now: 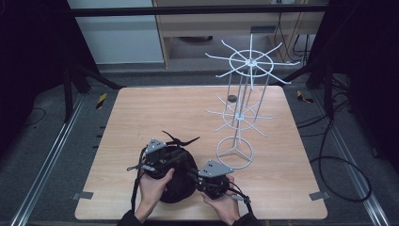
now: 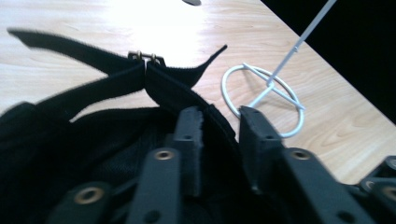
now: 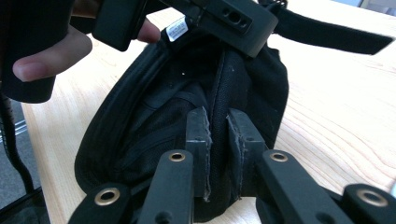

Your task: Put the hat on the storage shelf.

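Now | left tool (image 2: 219, 135) clamps black cap (image 1: 176, 181) strap edge | right tool (image 3: 218, 135) pinches cap seam | cap on worktop (image 1: 141, 117) beside white wire rack (image 1: 240, 115)

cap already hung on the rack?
No, the black cap lies on the table beside the white rack, held by both tongs.

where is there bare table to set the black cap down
Bare wood lies along the table's left half, and behind the cap, up to the small dark disc. The right side is crowded by the white wire rack; both grippers crowd the near edge.
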A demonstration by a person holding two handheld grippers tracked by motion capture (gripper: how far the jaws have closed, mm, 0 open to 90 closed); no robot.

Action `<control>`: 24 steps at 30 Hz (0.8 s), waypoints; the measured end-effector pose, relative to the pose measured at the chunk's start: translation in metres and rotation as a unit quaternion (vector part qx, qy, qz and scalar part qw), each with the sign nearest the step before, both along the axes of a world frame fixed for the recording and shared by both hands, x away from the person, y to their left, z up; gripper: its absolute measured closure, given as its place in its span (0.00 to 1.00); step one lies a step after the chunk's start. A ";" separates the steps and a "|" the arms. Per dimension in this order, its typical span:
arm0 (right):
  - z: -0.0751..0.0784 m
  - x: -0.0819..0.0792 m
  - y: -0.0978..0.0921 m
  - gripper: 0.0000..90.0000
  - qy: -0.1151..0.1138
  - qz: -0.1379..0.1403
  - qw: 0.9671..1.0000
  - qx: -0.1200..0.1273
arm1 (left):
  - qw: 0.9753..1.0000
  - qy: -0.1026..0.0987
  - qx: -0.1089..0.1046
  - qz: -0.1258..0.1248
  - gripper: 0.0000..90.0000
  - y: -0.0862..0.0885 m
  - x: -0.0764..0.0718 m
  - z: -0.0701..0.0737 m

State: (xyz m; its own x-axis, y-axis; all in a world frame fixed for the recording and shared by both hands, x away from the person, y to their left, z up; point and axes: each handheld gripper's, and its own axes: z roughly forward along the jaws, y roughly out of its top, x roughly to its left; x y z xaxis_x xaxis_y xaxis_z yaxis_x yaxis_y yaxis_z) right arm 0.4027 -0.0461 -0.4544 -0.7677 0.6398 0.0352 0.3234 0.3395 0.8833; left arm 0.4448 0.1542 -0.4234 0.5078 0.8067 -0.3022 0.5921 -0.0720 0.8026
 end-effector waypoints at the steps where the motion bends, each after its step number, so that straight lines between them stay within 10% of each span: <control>1: 0.000 0.000 0.000 0.88 0.001 0.002 1.000 0.002 | 1.000 0.007 -0.002 -0.006 0.82 0.001 0.000 -0.001; 15: 0.022 -0.004 -0.035 0.61 -0.012 0.018 0.997 0.074 | 0.999 -0.023 -0.034 -0.030 0.94 0.019 -0.011 0.011; 24: 0.012 0.003 -0.045 0.55 0.007 0.012 0.998 0.066 | 0.995 -0.073 -0.060 -0.044 0.94 0.033 -0.026 0.040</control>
